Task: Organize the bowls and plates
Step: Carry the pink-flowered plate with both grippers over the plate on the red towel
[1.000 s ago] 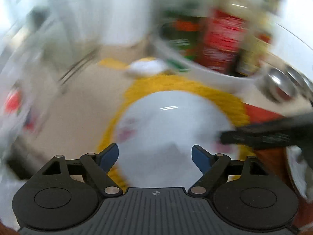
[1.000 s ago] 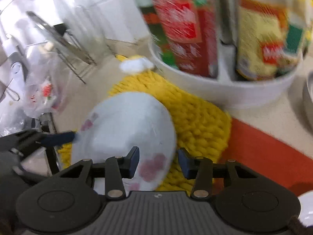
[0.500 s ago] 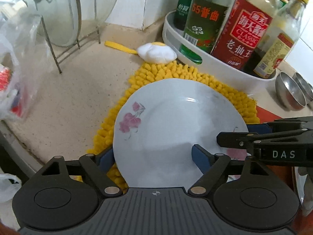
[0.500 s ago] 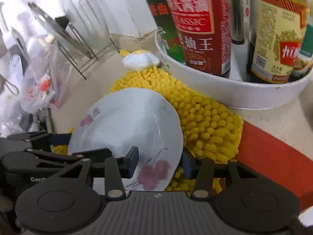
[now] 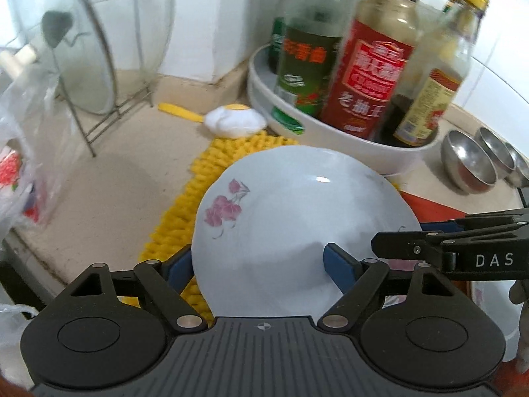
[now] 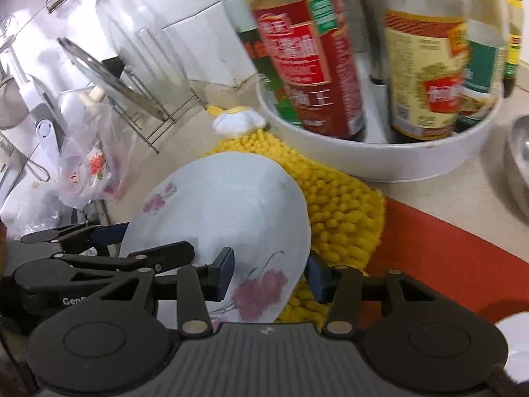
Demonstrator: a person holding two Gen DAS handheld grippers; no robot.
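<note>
Both the left gripper [image 5: 258, 264] and the right gripper [image 6: 269, 273] are holding their fingers spread around opposite edges of the white, pink-flowered ceramic plate [image 5: 297, 228], tilted over the yellow knobbly mat [image 6: 334, 205], seemingly mid-lift, needing steady carrying next.

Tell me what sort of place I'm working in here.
Most likely a home kitchen counter. A round white tray holds sauce bottles, glass pot lids stand in a wire rack, and small steel bowls sit beside the flowered plate on a yellow mat.
</note>
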